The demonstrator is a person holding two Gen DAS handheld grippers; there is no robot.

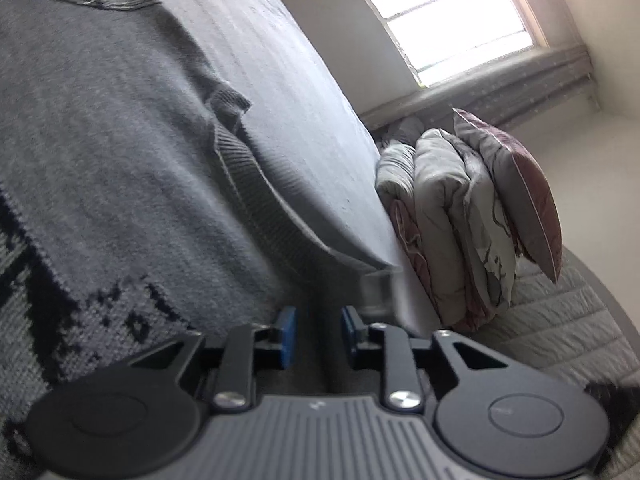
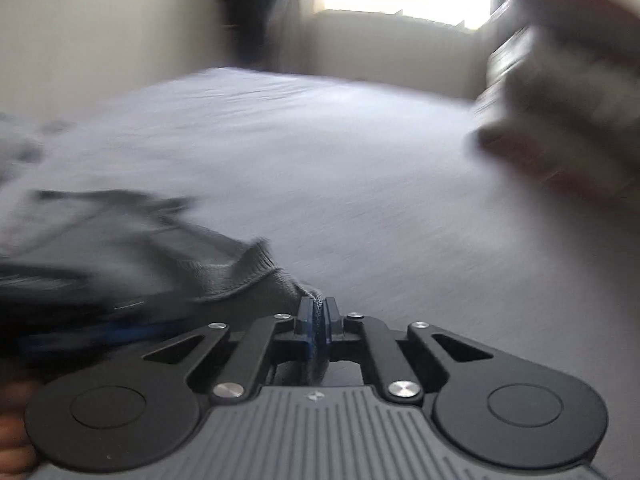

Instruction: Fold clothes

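On the bed (image 1: 304,92), which has a pale grey sheet, a grey knitted sweater (image 1: 112,128) lies spread, with a black pattern near its lower part and a ribbed hem along the edge. In the left wrist view the left gripper (image 1: 318,334) is low over this sweater, close to the ribbed hem. Its blue pads (image 1: 287,330) stand apart with a clear gap between them, and no cloth is in this gap; the dark fabric is only seen below and behind the fingers. Beyond the edge of the bed a pile of folded bedding (image 1: 452,224) stands with a pillow (image 1: 516,188) leaning on it, under a bright window (image 1: 444,12).

In the right wrist view the picture is blurred. The right gripper (image 2: 319,320) has its two fingers pressed nearly together, and they pinch a thin edge of the grey sweater (image 2: 248,276) between the blue pads. From this pinch the cloth goes to the left and lies in a heap on the sheet. At the left side something dark with a blue part is visible, but I cannot tell what it is. The blurred bedding (image 2: 560,92) is at the right.
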